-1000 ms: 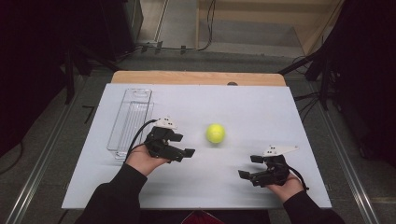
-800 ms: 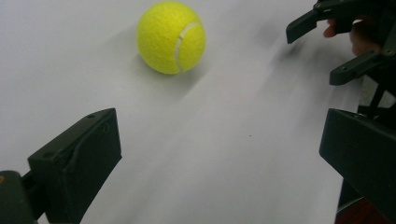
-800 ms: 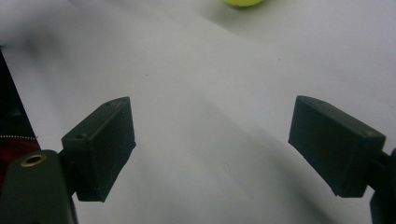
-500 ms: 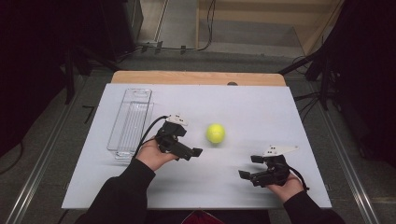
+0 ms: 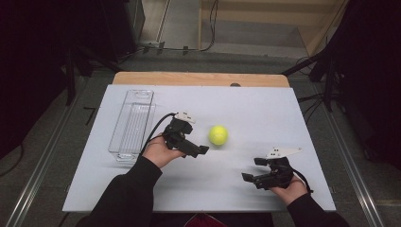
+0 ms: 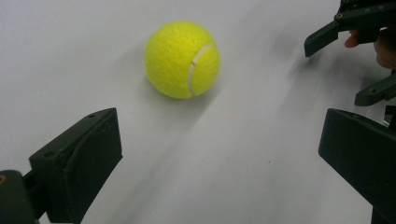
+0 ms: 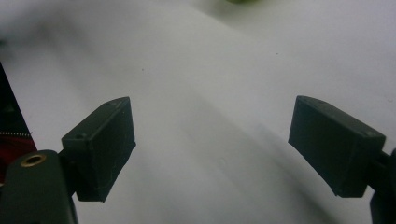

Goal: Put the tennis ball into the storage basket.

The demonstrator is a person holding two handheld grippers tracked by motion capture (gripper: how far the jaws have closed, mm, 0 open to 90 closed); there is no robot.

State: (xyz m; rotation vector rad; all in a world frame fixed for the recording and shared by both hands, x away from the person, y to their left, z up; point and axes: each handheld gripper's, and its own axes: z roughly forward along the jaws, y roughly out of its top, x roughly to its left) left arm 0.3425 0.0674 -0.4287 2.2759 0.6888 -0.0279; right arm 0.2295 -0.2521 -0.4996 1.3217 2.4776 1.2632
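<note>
The tennis ball [image 5: 218, 135] lies free on the white table [image 5: 246, 106], about in the middle of it, and I take it as my landmark. Just beside it, on the side of the clear tray [image 5: 131, 124], I hold the left gripper [image 5: 201, 148]; its jaws have just been opening, they stand wide apart now and nothing is between them. In the left gripper view the ball [image 6: 182, 59] is in front of the jaws and a little to one side, not yet between them. The right gripper [image 5: 252, 169] rests well apart from the ball, nearer to me, its jaws also apart and empty. The tray is beyond the left gripper, farther from the ball. I judge the ball is light and a bit springy, with a felt surface that gives good friction, but it will roll from a small push. I would close on its widest part, one pad on each side.
</note>
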